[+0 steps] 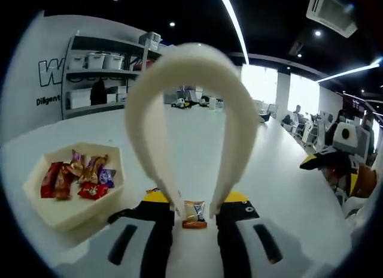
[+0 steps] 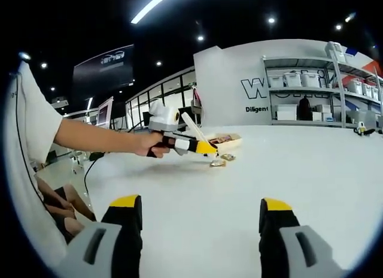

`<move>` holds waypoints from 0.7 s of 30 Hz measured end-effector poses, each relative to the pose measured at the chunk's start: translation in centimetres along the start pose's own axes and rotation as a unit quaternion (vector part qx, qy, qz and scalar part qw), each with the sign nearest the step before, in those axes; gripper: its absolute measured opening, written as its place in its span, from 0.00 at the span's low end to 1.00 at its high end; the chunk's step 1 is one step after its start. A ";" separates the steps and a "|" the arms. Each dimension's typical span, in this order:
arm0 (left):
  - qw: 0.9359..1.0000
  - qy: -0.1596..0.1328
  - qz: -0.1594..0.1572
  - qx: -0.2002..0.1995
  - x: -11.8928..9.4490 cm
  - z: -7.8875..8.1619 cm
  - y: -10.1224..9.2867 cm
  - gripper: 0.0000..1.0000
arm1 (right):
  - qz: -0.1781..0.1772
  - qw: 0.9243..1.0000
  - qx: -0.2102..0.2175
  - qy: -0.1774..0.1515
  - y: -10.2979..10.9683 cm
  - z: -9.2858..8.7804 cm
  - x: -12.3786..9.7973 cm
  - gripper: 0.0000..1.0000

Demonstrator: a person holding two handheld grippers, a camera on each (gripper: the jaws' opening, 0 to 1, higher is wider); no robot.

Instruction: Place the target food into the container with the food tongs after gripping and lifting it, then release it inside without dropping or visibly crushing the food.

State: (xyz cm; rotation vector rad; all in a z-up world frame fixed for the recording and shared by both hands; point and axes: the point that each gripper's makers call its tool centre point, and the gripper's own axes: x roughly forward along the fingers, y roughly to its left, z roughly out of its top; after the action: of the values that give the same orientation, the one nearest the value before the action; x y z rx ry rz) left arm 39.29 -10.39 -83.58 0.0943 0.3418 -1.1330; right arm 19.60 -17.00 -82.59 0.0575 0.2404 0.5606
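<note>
Orange-and-cream wrapping marks the small snack packet [image 1: 194, 213], lying flat on the white table [image 1: 281, 188] between the two tips of my cream food tongs [image 1: 188, 116]. My left hand-held gripper [image 1: 195, 221] holds the tongs by their arms, and I judge the tips haven't yet closed on the packet. The hexagonal container [image 1: 72, 191], already holding wrapped candies [image 1: 78, 177], sits near, to the left. I should squeeze slowly, centred on the packet, only until it holds. My right hand-held gripper [image 2: 200, 221] hangs wide and empty above bare table, well apart.
</note>
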 end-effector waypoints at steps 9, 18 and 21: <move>1.000 0.017 0.011 0.012 0.4 -0.7 0.7 0.28 | -0.007 1.000 0.002 -0.003 -0.5 0.2 -0.7 0.78; 0.999 0.028 0.001 -0.029 0.7 -0.8 0.6 0.21 | -0.009 1.000 -0.005 0.006 -0.5 -0.2 -0.7 0.77; 0.997 0.040 -0.005 -0.067 0.7 -1.1 0.0 0.18 | -0.009 1.000 -0.006 0.009 -0.5 -0.4 -0.7 0.76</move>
State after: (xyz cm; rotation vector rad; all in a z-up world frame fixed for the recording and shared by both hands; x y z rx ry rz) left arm 39.32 -10.68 -84.83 0.0197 0.4885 -1.1150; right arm 19.23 -17.81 -82.87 0.0388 0.2552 0.5442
